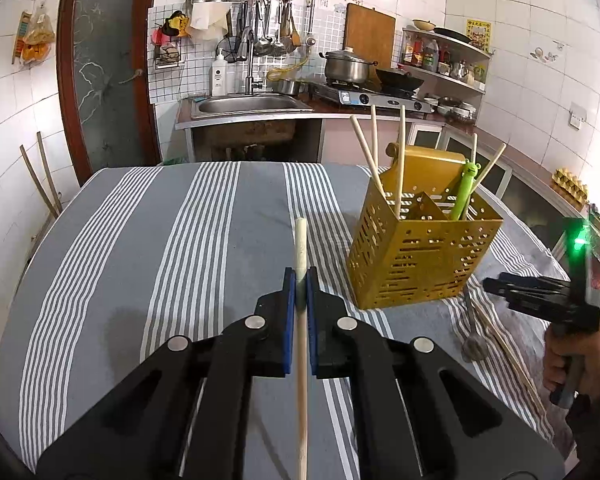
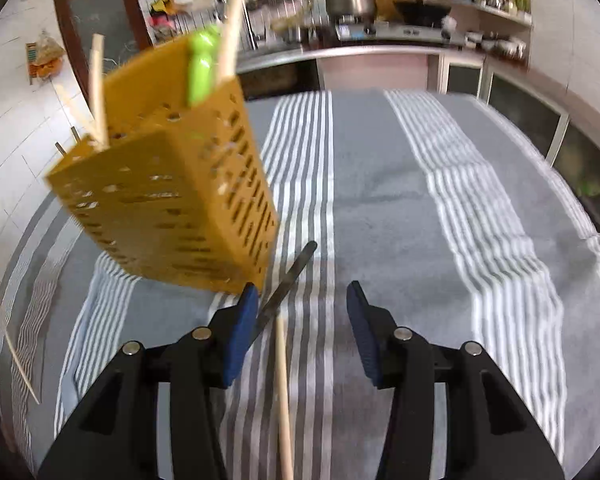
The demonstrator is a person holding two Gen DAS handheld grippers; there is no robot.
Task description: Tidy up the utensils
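Observation:
A yellow perforated utensil holder stands on the striped tablecloth, holding several wooden chopsticks and a green frog pen. My left gripper is shut on a wooden chopstick, held above the cloth left of the holder. My right gripper is open and empty, low over a metal spoon handle and a wooden chopstick on the cloth beside the holder. The right gripper also shows in the left wrist view, near the spoon.
A sink, stove with pot and shelves stand behind the table. A loose chopstick shows at the left edge in the right wrist view. The cloth stretches right of the holder.

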